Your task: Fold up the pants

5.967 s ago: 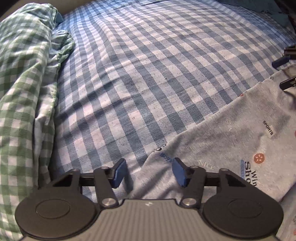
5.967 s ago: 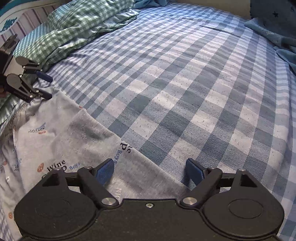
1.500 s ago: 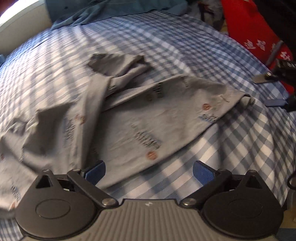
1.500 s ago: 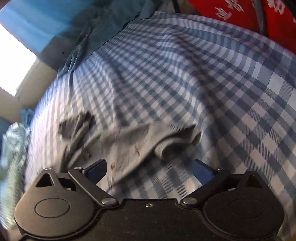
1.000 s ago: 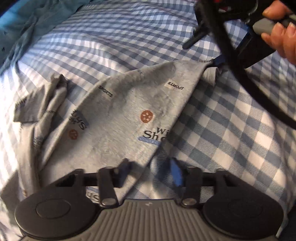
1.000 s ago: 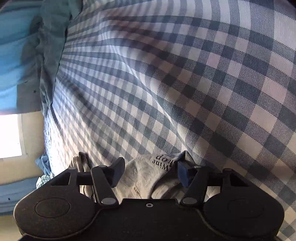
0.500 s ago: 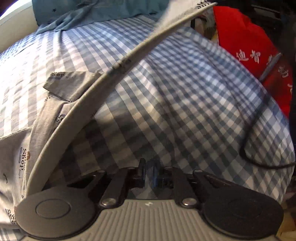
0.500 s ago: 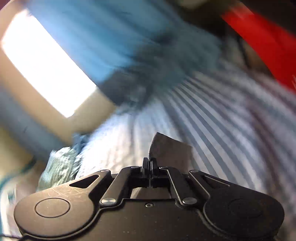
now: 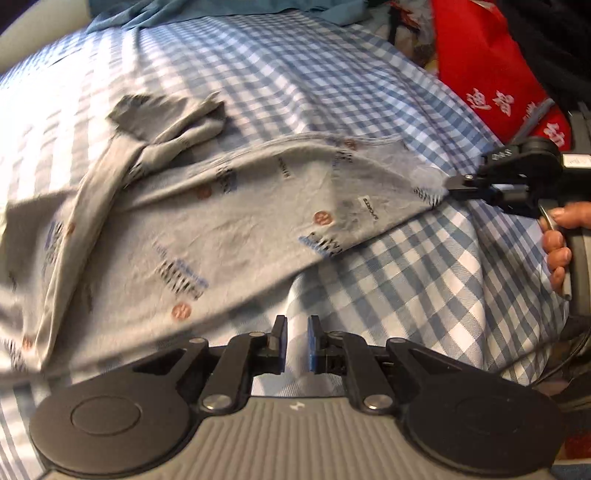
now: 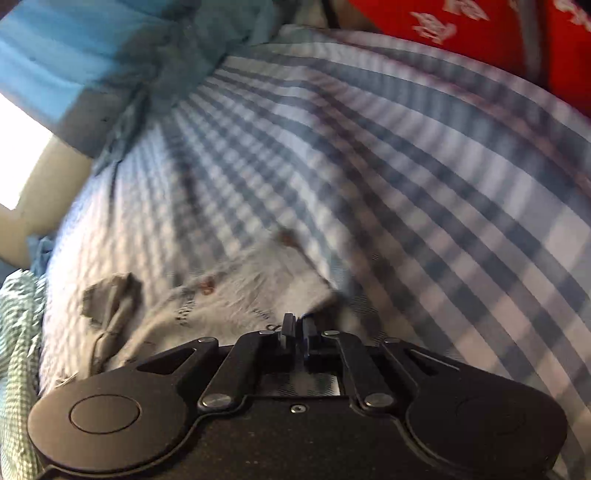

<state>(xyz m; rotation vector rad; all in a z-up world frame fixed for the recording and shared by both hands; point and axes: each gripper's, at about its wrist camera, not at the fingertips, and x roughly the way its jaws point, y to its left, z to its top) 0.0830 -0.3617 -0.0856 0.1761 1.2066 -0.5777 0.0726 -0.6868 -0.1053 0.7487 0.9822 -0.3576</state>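
Observation:
Grey printed pants (image 9: 221, 221) lie spread and rumpled across the blue checked bed sheet (image 9: 406, 277). My left gripper (image 9: 296, 341) hovers just off their near edge. Its jaws are opening, and only sheet shows in the narrow gap. At the right a hand (image 9: 557, 240) holds my right gripper (image 9: 452, 185), whose tips meet the pants' right corner and keep that edge raised off the sheet. In the blurred right wrist view the pants (image 10: 229, 291) run up to the right gripper (image 10: 297, 328). Its jaws are opening by a slit with the corner still between them.
A red cloth with white characters (image 9: 480, 74) lies past the bed's right side. A teal blanket (image 9: 184, 11) is bunched at the far edge. A green checked pillow (image 10: 18, 332) sits at the left. A black cable (image 9: 565, 365) hangs by the hand.
The left gripper has let go of the taut pants edge, which has dropped onto the bed, and its jaws have parted. The right view has swung down to the pants, jaws slightly parted.

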